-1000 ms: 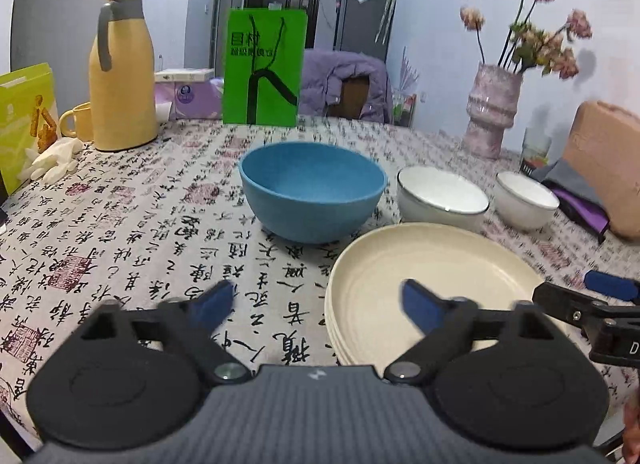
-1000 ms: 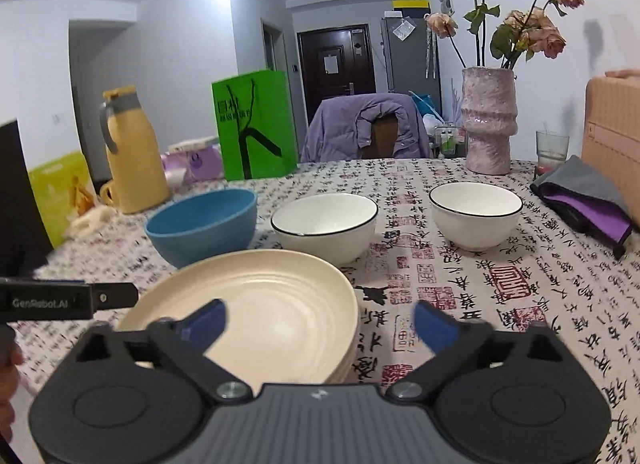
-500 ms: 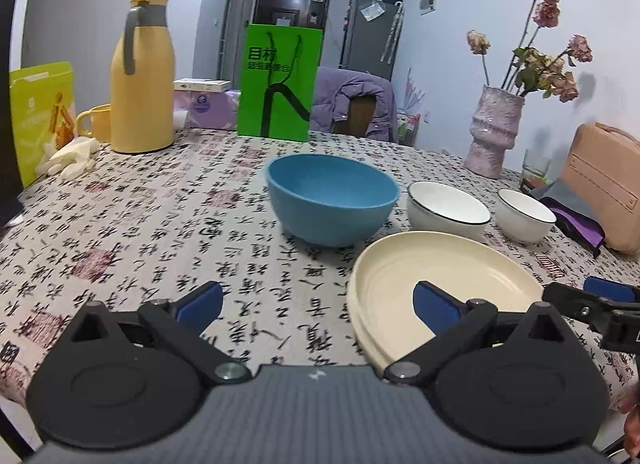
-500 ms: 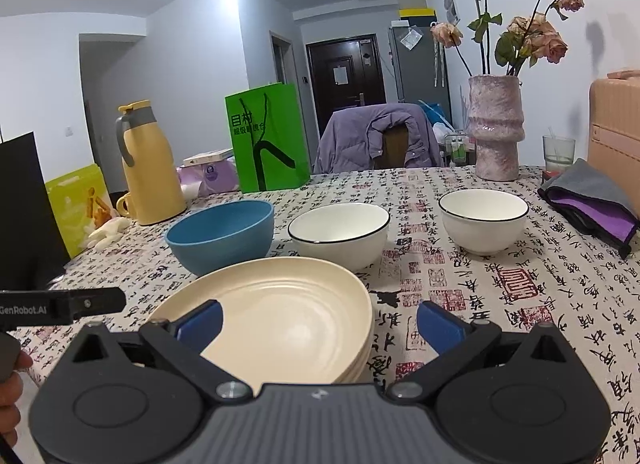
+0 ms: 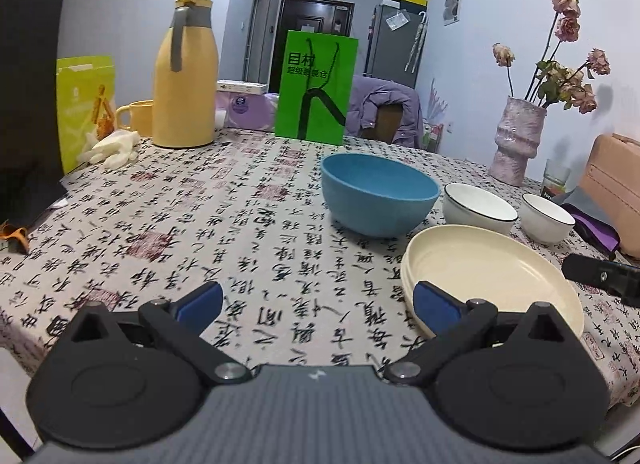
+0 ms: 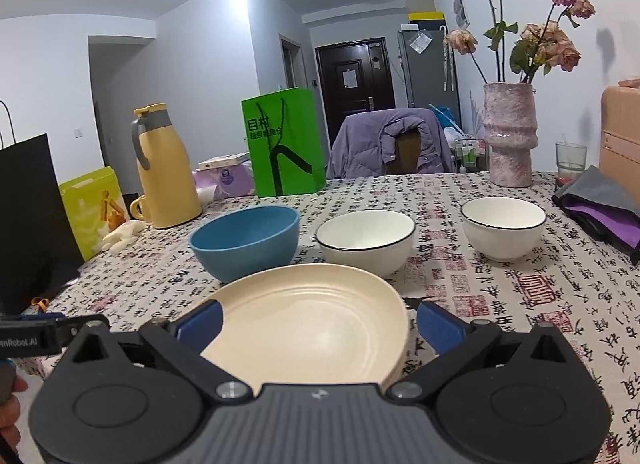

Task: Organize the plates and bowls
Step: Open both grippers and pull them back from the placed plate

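Observation:
A stack of cream plates (image 5: pixel 488 268) (image 6: pixel 312 320) lies near the table's front edge. Behind it stand a blue bowl (image 5: pixel 378 193) (image 6: pixel 246 240), a larger white bowl (image 5: pixel 478 207) (image 6: pixel 366 238) and a smaller white bowl (image 5: pixel 546 221) (image 6: pixel 504 225), all upright and apart. My left gripper (image 5: pixel 316 304) is open over bare tablecloth, left of the plates, its right pad (image 5: pixel 430 304) close to their rim. My right gripper (image 6: pixel 318 322) is open and hovers in front of the plates, straddling them; nothing is held. The right gripper's finger shows in the left wrist view (image 5: pixel 604 276).
At the back of the patterned tablecloth (image 5: pixel 180 223) stand a yellow jug (image 5: pixel 184 75), a yellow mug (image 5: pixel 136 115), a green bag (image 5: pixel 316 87), a pink vase with flowers (image 6: pixel 508 135) and a glass (image 6: pixel 570 157). A black bag (image 6: pixel 28 215) stands left; a purple-grey pouch (image 6: pixel 600 207) lies right.
Both grippers have drawn back and up from the table, so the plates and bowls sit farther off. The left gripper's view has shifted left. No dish moved.

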A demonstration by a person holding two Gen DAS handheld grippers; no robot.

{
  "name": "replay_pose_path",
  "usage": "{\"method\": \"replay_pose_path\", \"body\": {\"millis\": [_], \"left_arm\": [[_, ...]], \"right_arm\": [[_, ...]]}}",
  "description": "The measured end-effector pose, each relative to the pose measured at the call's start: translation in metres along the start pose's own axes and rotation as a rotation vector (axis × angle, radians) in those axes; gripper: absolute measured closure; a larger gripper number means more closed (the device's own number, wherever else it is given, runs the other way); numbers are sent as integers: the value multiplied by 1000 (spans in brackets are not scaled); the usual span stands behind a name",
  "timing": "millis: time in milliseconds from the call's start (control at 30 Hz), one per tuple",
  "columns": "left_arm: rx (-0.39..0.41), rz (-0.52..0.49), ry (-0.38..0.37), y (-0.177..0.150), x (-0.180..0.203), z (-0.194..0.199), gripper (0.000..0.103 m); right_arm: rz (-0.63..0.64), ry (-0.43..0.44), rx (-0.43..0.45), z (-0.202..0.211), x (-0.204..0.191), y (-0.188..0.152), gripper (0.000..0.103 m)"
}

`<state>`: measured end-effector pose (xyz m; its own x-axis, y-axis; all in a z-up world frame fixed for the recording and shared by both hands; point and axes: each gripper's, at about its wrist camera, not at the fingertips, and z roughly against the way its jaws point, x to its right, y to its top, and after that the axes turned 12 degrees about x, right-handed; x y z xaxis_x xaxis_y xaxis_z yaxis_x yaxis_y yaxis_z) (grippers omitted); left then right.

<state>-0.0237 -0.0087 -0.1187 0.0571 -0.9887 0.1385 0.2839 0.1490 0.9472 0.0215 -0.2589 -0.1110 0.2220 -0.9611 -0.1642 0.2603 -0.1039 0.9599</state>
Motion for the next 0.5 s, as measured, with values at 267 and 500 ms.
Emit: {"method": "replay_pose_path", "body": {"millis": [267,500], "left_arm": [[20,42,39,0,-19,6,0],[15,57,38,0,-26,2,0]], "right_arm": [[19,33,-30,-10,-16,-1,0],[25,42,-43,-17,-18,0,0]]}}
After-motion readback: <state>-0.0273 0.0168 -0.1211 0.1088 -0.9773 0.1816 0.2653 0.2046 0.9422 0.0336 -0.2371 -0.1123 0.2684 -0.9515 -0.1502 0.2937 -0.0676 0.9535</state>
